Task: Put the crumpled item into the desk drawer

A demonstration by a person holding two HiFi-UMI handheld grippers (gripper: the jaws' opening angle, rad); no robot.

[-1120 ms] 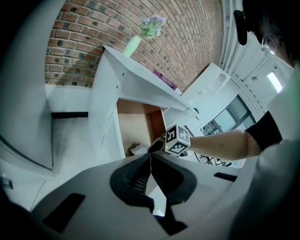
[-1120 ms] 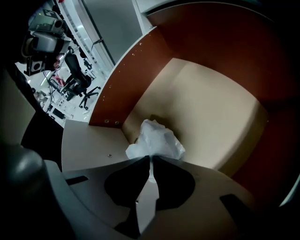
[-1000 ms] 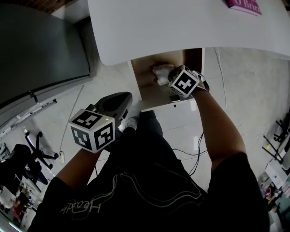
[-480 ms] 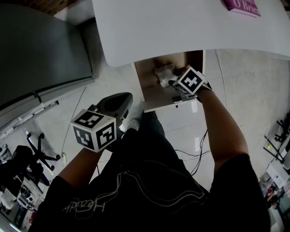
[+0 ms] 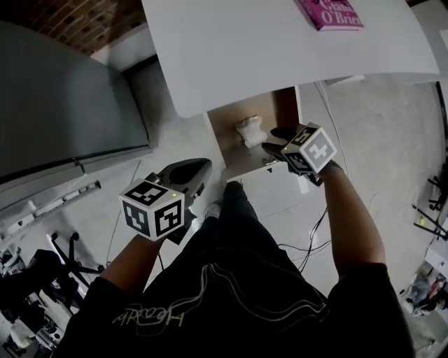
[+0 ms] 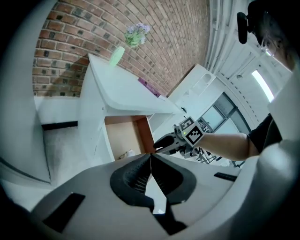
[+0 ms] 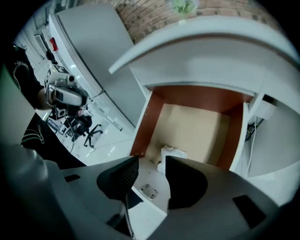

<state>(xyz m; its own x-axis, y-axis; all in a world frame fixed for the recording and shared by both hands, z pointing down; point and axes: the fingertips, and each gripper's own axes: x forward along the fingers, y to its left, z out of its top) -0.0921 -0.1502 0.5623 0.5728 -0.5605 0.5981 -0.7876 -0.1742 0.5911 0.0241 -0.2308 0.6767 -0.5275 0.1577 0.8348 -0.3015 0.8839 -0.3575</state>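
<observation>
Well, my white bench (image 5: 280, 49) spans the top of the head view, and under its near edge the drawer (image 5: 285, 108) stands pulled out, its brown walls and pale floor showing. My left tongs (image 6: 151, 157) are held low and well off to the left of the drawer, over the floor, pressed together tip to tip with nothing in them. My right tongs (image 7: 151, 164) hang at the drawer's front right, spread wide and pinching nothing. A pink book (image 5: 329, 12) lies on the bench near its far edge. The crumpled item (image 7: 171, 153), white and small, lies on the drawer floor toward the front, just beyond my right tongs and free of both pads.
</observation>
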